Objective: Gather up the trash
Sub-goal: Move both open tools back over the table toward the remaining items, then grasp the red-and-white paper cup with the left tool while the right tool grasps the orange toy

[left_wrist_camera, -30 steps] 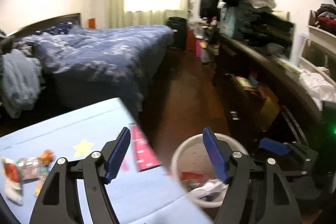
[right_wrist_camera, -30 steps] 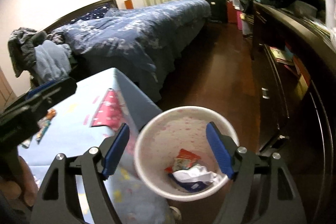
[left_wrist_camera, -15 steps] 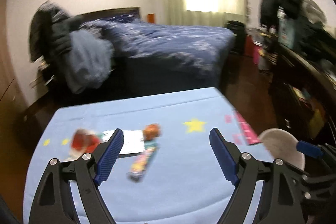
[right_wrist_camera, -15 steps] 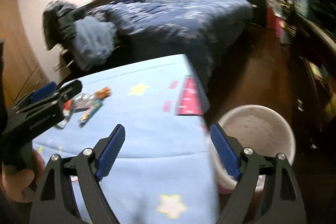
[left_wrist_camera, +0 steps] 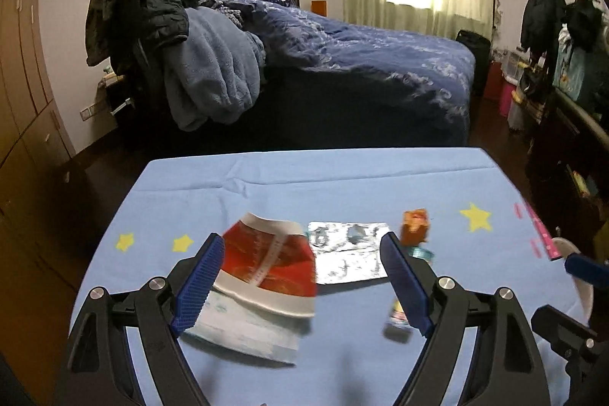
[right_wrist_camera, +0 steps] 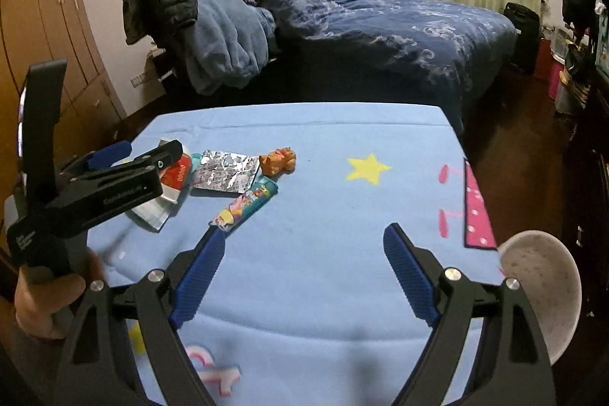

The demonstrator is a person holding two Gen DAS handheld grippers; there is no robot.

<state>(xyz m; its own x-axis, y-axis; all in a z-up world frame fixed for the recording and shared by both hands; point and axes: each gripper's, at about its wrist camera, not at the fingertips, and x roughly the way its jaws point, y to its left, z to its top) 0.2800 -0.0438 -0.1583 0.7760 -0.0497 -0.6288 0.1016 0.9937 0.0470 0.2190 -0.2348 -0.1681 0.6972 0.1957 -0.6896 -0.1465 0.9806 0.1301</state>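
Trash lies on the light blue cloth: a red-and-white wrapper over a pale packet, a silver foil wrapper, an orange crumpled piece and a colourful long wrapper. My left gripper is open just above the red-and-white wrapper, its jaws either side of it and the foil. My right gripper is open and empty over bare cloth, nearer the table's right side. The foil and the orange piece also show in the right wrist view. The white bin stands off the right edge.
A bed with a dark blue duvet stands beyond the table. Clothes hang over a chair at the left. Dark shelving lines the right wall. A pink strip marks the cloth's right edge.
Both grippers have swung left from over the bin to over the table. The left gripper has come in close above the red-and-white wrapper. Both stay open.
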